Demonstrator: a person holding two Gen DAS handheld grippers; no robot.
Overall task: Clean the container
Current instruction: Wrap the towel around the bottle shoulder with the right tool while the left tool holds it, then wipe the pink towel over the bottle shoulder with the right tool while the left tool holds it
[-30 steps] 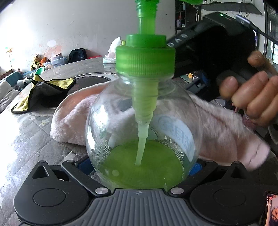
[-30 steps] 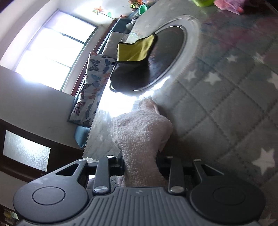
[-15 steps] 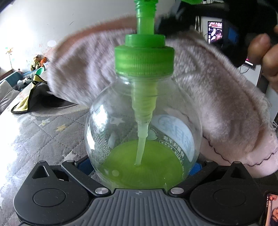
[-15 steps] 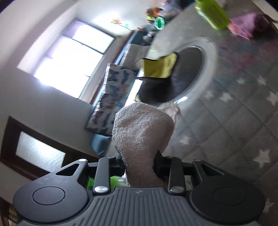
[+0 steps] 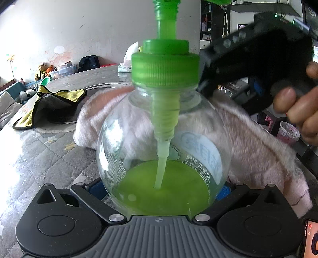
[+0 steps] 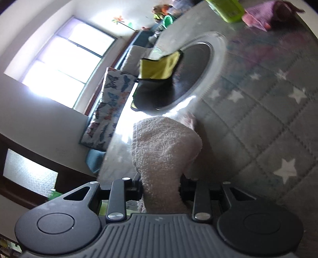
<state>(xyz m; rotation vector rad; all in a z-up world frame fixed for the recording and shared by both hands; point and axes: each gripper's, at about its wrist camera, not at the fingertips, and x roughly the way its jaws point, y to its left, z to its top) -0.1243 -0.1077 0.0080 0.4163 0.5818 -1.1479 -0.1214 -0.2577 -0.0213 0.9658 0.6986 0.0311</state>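
Observation:
A round clear soap bottle (image 5: 139,142) with a green pump cap (image 5: 165,67) and green liquid at the bottom stands upright on the table. My left gripper (image 5: 163,188) is shut on its lower body, with blue pads (image 5: 97,190) pressing on both sides. My right gripper (image 6: 161,190) is shut on a fluffy pink towel (image 6: 163,154). In the left wrist view its black body (image 5: 258,63) sits behind the cap at the upper right, held by a hand (image 5: 298,111). The pink towel (image 5: 258,142) lies against the far side of the bottle, just under the cap.
The table wears a grey quilted cover with white stars (image 6: 268,129). A yellow and grey cloth (image 5: 49,103) lies on a dark round turntable (image 6: 194,65) at the left. A tissue pack (image 5: 127,63) and toys stand farther back. A green box (image 6: 228,10) is at the far edge.
Half a second ago the towel was raised over the pump cap. It has come back down behind the bottle's shoulder with the right gripper. The bottle and left gripper stayed still.

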